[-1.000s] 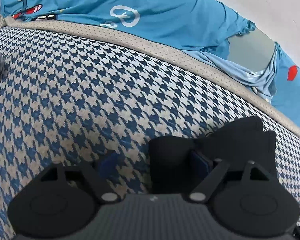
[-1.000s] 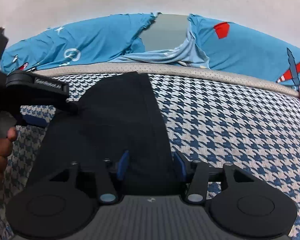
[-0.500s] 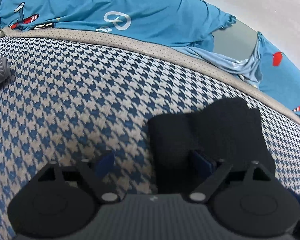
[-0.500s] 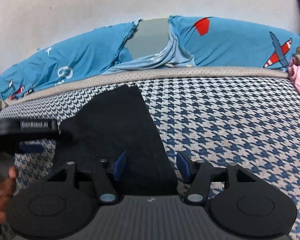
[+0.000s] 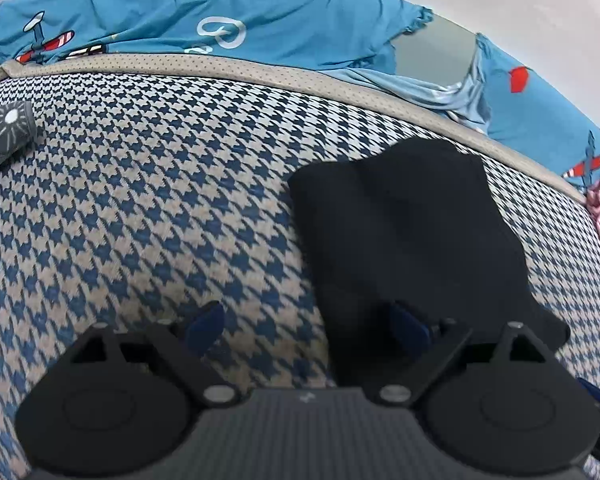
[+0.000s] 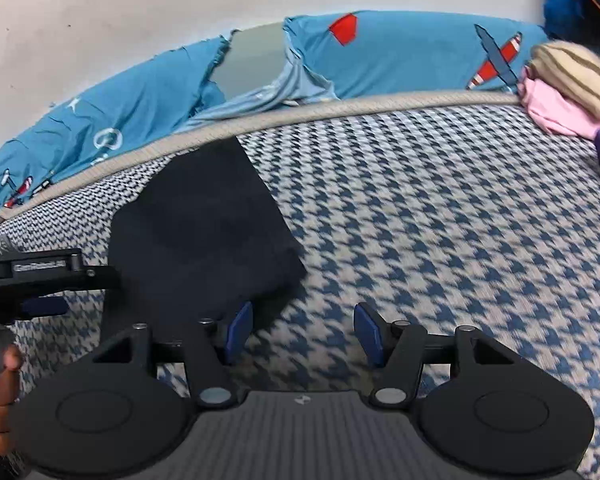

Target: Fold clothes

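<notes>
Now the right gripper [image 6: 303,332] stands wide open with nothing between its blue pads, which a second ago straddled the near edge of the black garment [image 6: 204,236]. That folded cloth lies flat on the houndstooth cover [image 6: 440,216], just ahead and to the gripper's left. The left gripper [image 5: 306,322] is spread wide too, its right pad [image 5: 410,324] over the garment's near corner; contact is unclear. A pink cloth [image 6: 556,110] lies far right.
</notes>
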{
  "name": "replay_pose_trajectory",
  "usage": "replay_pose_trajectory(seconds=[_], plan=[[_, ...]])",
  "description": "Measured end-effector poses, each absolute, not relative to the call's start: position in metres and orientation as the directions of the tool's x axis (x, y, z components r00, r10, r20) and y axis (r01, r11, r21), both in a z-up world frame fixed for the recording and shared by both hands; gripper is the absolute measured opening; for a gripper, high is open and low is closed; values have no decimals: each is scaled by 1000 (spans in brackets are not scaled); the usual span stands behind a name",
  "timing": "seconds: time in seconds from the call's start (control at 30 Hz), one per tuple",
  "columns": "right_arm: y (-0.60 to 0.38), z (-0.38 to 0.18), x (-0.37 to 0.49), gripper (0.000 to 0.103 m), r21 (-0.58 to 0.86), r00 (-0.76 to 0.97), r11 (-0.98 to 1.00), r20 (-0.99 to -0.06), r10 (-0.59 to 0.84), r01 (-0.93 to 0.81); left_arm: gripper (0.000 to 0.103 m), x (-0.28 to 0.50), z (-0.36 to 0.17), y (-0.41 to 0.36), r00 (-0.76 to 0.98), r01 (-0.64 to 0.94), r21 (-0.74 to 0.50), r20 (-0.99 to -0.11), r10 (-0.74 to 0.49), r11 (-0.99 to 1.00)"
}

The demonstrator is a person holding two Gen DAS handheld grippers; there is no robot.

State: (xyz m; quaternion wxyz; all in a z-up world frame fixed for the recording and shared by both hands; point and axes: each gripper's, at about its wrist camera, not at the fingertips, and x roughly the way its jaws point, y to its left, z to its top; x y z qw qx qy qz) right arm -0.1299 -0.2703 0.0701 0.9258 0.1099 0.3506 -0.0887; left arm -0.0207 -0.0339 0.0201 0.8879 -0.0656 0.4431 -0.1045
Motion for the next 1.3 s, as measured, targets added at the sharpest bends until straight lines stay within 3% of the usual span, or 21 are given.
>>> replay_pose_trajectory(seconds=[0.27,1.3], plan=[[-269,61,-160,57,154,714,946,-693,-103,285,91,-45,18,-33,590,164,-186,-769,-247,969],[-232,46,-179,79,1,690,979,-709,-143,203,97,-96,21,-7,598,111,-214,-766,-237,970]])
